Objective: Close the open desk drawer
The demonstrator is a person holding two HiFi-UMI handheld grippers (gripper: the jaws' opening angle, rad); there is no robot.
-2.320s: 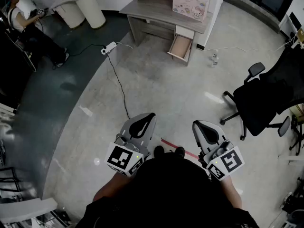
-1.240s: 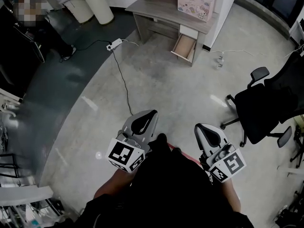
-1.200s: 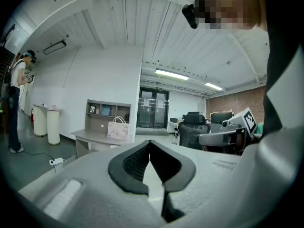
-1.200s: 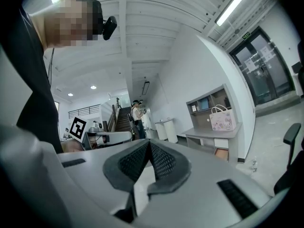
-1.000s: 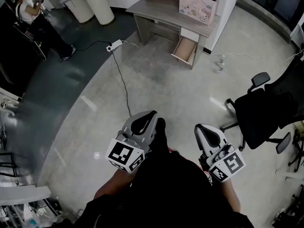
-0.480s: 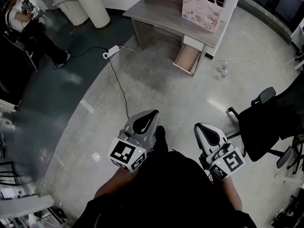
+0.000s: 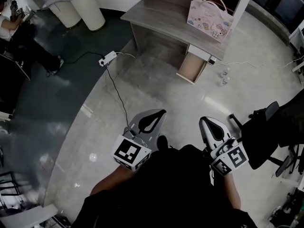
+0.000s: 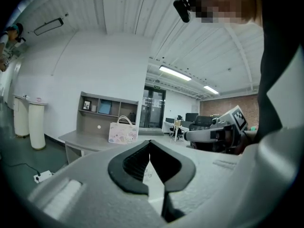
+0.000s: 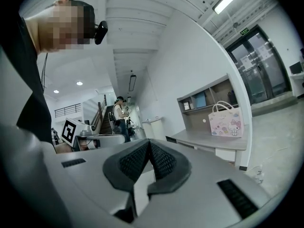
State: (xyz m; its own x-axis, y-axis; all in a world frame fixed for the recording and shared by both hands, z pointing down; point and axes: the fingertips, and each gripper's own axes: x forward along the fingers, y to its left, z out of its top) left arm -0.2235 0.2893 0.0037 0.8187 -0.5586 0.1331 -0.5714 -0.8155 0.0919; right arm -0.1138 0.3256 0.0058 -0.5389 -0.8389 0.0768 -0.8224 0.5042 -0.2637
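The grey desk (image 7: 166,18) stands at the far side of the concrete floor, with a pink gift bag (image 7: 209,13) on top. Its wooden drawer (image 7: 192,67) hangs pulled out at the desk's right end. Both grippers are held low in front of the person, well short of the desk. My left gripper (image 7: 160,113) is shut and holds nothing; so is my right gripper (image 7: 209,121). In the left gripper view, the shut left gripper (image 8: 150,141) points towards the desk (image 8: 85,139) and bag (image 8: 122,131). The right gripper (image 9: 150,141) faces the desk (image 9: 209,137) too.
A power strip (image 7: 107,59) with a black cable across the floor lies left of the desk. Two white round bins (image 7: 88,6) stand at the far left, near a seated person (image 7: 14,27). A black office chair (image 7: 275,132) is at the right; small bottles (image 7: 224,75) sit by the drawer.
The person has walked towards the desk, so desk and open drawer appear nearer and lower in the head view. Both grippers moved along with them and stayed shut.
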